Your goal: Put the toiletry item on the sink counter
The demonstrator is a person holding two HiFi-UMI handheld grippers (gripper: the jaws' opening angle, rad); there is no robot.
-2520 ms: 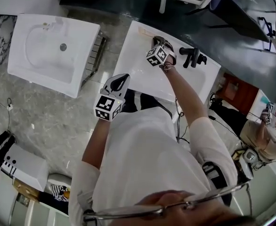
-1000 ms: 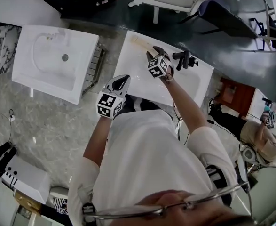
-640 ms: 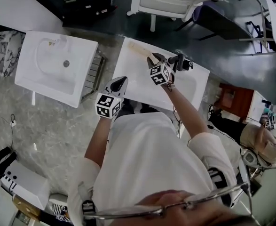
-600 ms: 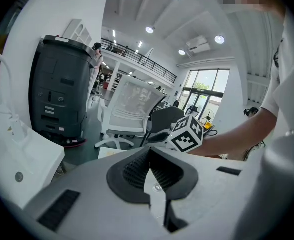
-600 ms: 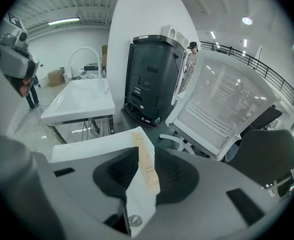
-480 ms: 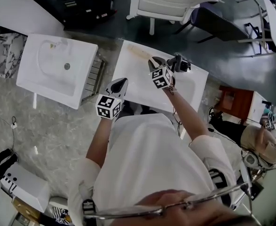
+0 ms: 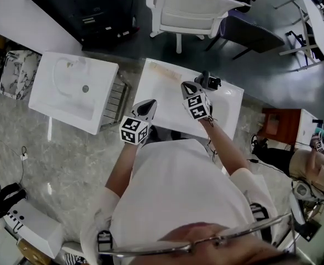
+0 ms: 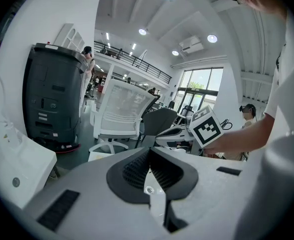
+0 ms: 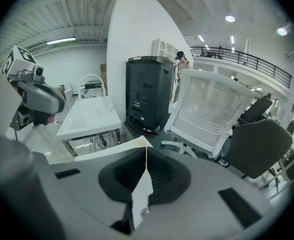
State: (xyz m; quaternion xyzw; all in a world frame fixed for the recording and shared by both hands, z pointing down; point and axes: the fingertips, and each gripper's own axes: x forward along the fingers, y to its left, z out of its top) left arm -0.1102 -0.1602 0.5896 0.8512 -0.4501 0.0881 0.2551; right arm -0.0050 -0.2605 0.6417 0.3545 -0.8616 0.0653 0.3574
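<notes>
Left gripper [image 7: 149, 104], right gripper [image 7: 187, 85] pressed closed — tan item [image 7: 163, 70], possibly toiletry, on sink counter [image 7: 160, 99]

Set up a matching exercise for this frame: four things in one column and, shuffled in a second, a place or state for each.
1 faucet
2 chair
3 left gripper
4 second basin

A white, beyond the far edge of the counter
B jaws shut, nothing between them
C black, at the counter's back edge
D white, off to the counter's left

Pairs: 1-C, 2-A, 3-B, 4-D
</notes>
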